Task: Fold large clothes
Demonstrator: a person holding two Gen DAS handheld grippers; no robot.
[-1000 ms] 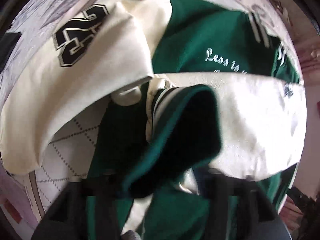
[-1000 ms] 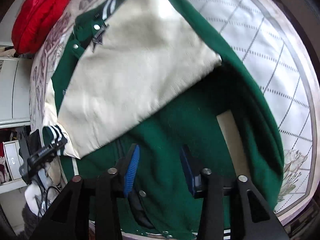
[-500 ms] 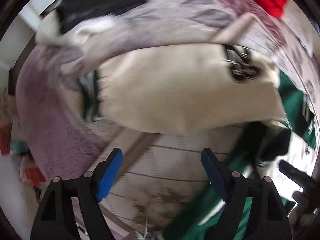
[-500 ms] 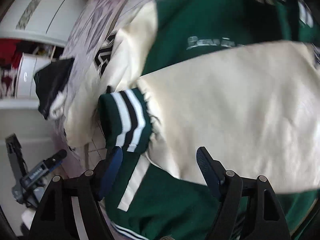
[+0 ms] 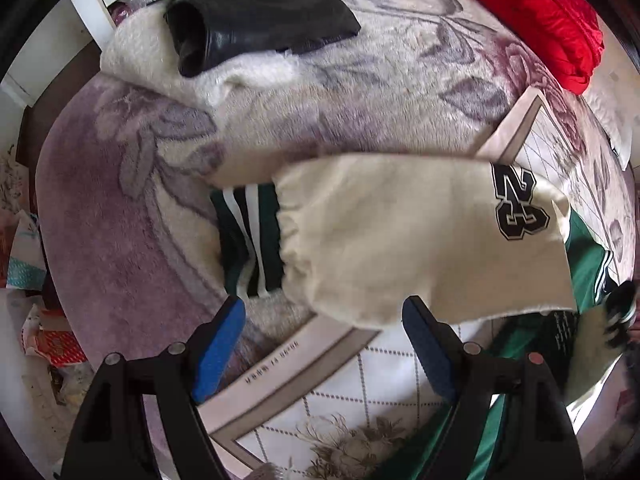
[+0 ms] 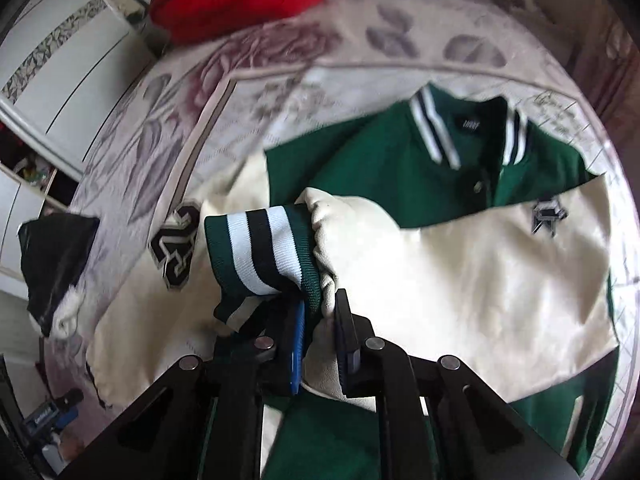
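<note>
A green varsity jacket (image 6: 384, 168) with cream sleeves lies on a bed. In the left wrist view its cream sleeve (image 5: 400, 240) with a black "23" patch (image 5: 518, 204) and a striped green cuff (image 5: 250, 248) lies stretched out just ahead of my left gripper (image 5: 320, 344), which is open and empty above the bedspread. In the right wrist view my right gripper (image 6: 320, 344) is shut on the other cream sleeve (image 6: 460, 280) right behind its striped cuff (image 6: 264, 252) and holds it over the jacket's front.
A floral purple blanket (image 5: 132, 200) covers the bed. A black garment (image 5: 256, 12) and a red garment (image 5: 540, 16) lie at its far side. White cabinets (image 6: 60, 80) stand beyond the bed. The left gripper shows at the lower left of the right wrist view (image 6: 48, 420).
My left gripper let go of the jacket and swung left to the "23" sleeve. My right gripper opened, moved to the other sleeve's cuff and shut on it.
</note>
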